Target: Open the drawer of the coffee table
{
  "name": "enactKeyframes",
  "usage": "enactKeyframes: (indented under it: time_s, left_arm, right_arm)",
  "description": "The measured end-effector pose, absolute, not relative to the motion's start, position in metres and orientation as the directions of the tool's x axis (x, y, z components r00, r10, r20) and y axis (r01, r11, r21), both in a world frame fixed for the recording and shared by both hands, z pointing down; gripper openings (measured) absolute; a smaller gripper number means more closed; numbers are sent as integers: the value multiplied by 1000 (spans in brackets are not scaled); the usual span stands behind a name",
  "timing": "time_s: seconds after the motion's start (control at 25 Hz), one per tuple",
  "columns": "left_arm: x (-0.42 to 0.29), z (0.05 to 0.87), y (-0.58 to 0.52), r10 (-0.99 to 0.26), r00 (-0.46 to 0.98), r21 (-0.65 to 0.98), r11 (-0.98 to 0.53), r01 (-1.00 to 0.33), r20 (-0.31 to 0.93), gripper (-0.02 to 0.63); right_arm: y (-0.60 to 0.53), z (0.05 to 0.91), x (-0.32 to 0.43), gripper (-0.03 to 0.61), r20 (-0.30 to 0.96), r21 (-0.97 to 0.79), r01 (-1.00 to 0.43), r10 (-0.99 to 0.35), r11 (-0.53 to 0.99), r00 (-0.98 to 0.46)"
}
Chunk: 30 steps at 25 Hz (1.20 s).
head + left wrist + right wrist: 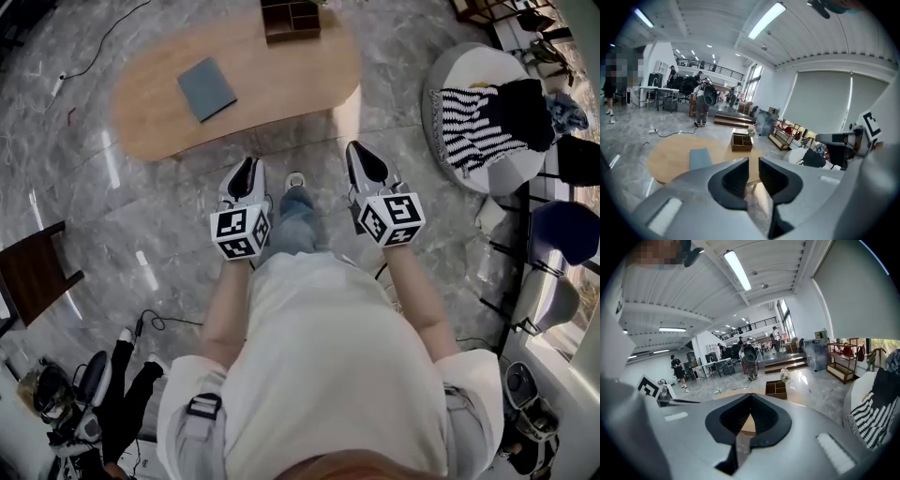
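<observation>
A glossy grey marble floor [169, 225] spreads under both my claws, in a big open hall with a white ceiling and strip lights. Ahead of the claws, near their tips but not touching, stands the oval light-wood coffee table [281, 80]; I cannot make out its drawer. Out past my right claw [361, 155] sits a round white pouffe [478, 70] with a black-and-white striped cloth [469, 122] on it. On the tabletop, a dark wooden compartment box [291, 19] sits at the far edge, and a flat grey-blue square pad [207, 88] lies ahead of my left claw [246, 169]. The left claw's jaws stand slightly apart with nothing between them. The right claw's jaws are closed together, empty.
</observation>
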<state>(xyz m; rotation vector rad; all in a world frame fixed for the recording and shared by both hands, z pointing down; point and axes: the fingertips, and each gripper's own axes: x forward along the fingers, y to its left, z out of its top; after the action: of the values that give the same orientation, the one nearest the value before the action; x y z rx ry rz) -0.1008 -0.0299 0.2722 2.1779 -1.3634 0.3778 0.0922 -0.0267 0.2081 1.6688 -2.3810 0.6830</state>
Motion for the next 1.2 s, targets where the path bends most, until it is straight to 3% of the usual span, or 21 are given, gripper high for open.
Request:
enactKeyframes:
  time_s: [0.32,0.52,0.72,0.96,1.2]
  left_arm:
    - [-105,338,-71,-699,446,338,-299,-892,559,120]
    - [-104,397,-82,-660,447,398,-237,-886,604,191]
    - [-117,475,-86,-630,395,390,-154,-908,669,330]
    - [-133,559,-90,-612,346,368,-95,-925,711,397]
    - [-135,621,-105,-575,343,345,-112,-932,743,420]
  right_arm:
    - [-77,277,105,3,476,-301,-921,-798,248,-370]
    - [-94,337,118,54,544,-318,-921,-752,226,-372]
    - [-119,408,130,139,590,-303,-930,-726,208,-354]
    - [-137,493,139,184,664,-243,-934,-657,262,-357]
    - [-146,556,151,228,709,-219,-924,-600,312,-370]
